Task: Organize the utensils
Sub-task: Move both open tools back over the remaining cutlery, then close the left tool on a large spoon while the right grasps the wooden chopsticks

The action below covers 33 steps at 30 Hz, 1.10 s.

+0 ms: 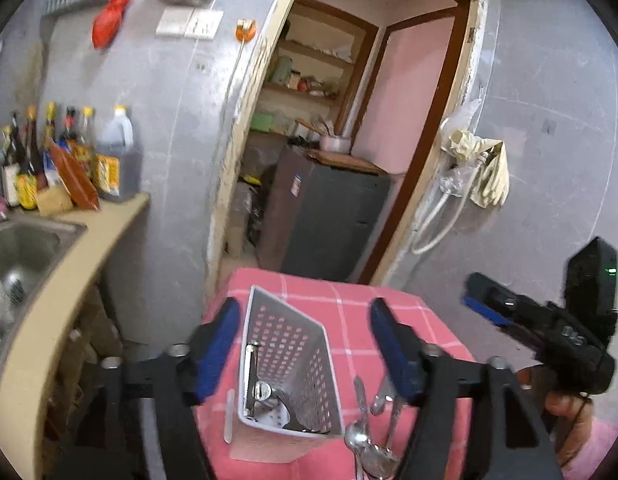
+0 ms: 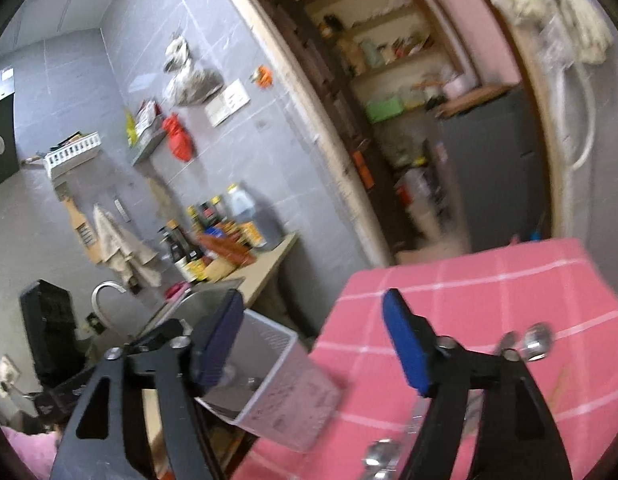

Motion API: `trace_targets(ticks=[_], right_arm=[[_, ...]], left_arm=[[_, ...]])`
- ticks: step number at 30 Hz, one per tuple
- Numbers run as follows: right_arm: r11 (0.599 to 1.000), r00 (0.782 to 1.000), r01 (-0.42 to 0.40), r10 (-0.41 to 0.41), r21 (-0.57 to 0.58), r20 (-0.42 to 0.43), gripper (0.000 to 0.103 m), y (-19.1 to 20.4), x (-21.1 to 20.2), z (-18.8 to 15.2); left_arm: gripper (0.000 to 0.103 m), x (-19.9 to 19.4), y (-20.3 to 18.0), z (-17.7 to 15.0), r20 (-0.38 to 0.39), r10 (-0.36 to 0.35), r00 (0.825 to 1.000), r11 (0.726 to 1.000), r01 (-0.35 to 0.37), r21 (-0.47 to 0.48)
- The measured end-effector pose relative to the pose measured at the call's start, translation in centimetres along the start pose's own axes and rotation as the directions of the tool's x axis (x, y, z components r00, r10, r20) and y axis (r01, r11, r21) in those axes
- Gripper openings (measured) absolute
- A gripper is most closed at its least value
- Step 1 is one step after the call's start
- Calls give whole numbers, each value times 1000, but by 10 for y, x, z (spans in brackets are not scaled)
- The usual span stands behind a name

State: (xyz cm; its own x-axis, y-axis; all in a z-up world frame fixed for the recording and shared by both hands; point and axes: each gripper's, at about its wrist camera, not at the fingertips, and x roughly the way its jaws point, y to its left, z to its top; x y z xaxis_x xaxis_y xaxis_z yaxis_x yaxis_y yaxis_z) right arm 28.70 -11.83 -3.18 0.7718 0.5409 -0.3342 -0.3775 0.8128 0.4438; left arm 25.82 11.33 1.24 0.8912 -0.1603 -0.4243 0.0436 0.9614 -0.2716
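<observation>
- While both tongs stand with their jaws apart and nothing between the pads, the white perforated utensil holder [image 1: 287,376] stands tilted near the left edge of the counter [image 1: 393,308], which wears a pink checked cloth.
- Inside the holder, a few metal utensils [image 1: 261,394] rest at the bottom; which kinds they are is hard to tell.
- In the left wrist view, the left tongs [image 1: 303,354] frame the holder, their blue pads clear of its walls.
- Just right of the holder, loose spoons and forks [image 1: 369,428] lie in a heap on the cloth, toward the near edge.
- Further right, the right tongs [image 1: 479,300] hover over the counter's right edge, held by a hand [image 1: 569,412] in a pink sleeve.
- In the blurred right wrist view, the right tongs [image 2: 313,344] are empty, with the holder [image 2: 277,384] at the counter's left edge and more cutlery [image 2: 537,344] on the cloth to the right.
</observation>
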Motion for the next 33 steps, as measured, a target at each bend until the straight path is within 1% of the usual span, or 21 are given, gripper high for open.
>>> trace_targets(ticks=[1, 2, 4, 7, 9, 11, 16, 21, 25, 29, 31, 33], right_arm=[[999, 999, 37, -37, -13, 28, 82, -4, -13, 2], [998, 997, 61, -60, -21, 46, 87, -5, -21, 4], [992, 989, 119, -115, -43, 87, 93, -10, -41, 8], [975, 971, 207, -195, -79, 136, 102, -13, -66, 12], [962, 958, 254, -236, -102, 159, 102, -12, -79, 16], [944, 943, 304, -280, -128, 180, 102, -15, -93, 16], [909, 917, 380, -346, -173, 201, 102, -28, -123, 13], [895, 909, 408, -381, -179, 168, 102, -51, -141, 5], [892, 906, 421, -406, -167, 117, 102, -75, -145, -2], [905, 917, 399, -397, -149, 40, 102, -100, -137, -13], [918, 926, 374, -378, -135, -10, 102, -112, -131, -18], [937, 938, 332, -340, -105, -70, 102, -127, -122, -24]], left_arm=[[80, -5, -9, 0, 23, 13, 1000, 1000, -14, 20], [83, -7, -15, 1, 37, 16, 999, 999, -17, 32], [95, -12, -31, 0, 66, 31, 997, 998, -35, 58], [100, -16, -51, -2, 97, 52, 994, 995, -60, 83], [103, -18, -63, -4, 112, 51, 992, 993, -63, 100], [103, -18, -78, -7, 123, 45, 991, 990, -61, 128], [103, -10, -110, -18, 120, 24, 993, 980, -47, 194], [103, 3, -135, -36, 78, 3, 997, 968, -22, 248], [103, 16, -152, -53, 28, -2, 1000, 963, -5, 269], [103, 30, -162, -72, -33, 9, 999, 961, 0, 276], [103, 37, -164, -80, -69, 13, 998, 962, 6, 274], [103, 45, -166, -88, -109, 19, 994, 963, 11, 270]])
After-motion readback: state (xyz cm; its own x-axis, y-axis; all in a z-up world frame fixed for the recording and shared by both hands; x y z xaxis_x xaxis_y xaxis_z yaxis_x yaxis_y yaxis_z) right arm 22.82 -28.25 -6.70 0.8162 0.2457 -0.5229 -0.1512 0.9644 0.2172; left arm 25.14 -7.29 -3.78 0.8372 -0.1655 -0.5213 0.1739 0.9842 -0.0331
